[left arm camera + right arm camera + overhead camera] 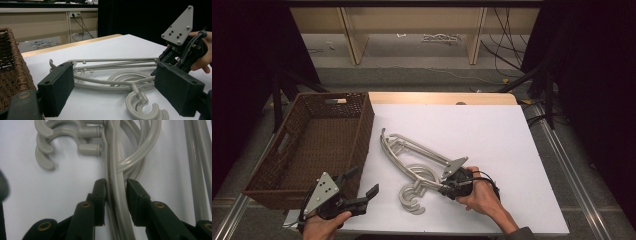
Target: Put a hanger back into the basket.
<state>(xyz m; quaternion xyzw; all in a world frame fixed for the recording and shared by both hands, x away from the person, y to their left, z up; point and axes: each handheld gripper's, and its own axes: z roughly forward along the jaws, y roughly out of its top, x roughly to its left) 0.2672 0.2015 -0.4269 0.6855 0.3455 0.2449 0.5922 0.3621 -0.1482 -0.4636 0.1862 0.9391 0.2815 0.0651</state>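
Observation:
A stack of grey plastic hangers point(412, 160) lies on the white table top point(492, 135), hooks point(412, 200) toward the front edge. My right gripper point(443, 189) sits low over the hangers' arms near the hooks. In the right gripper view its jaws point(116, 182) straddle the bundled hanger arms point(115, 170); one pad touches them, the other stands a sliver off. My left gripper point(364, 181) hovers open at the front left, beside the basket, with nothing held. Its wide jaws point(117, 87) frame the hangers point(110, 82) and the right gripper point(160, 67) farther off.
A brown wicker basket point(364, 125) stands at the table's left edge, its wall point(15, 67) close by my left gripper. Beyond the table are wooden shelving legs point(352, 35) and cables on the floor point(507, 45).

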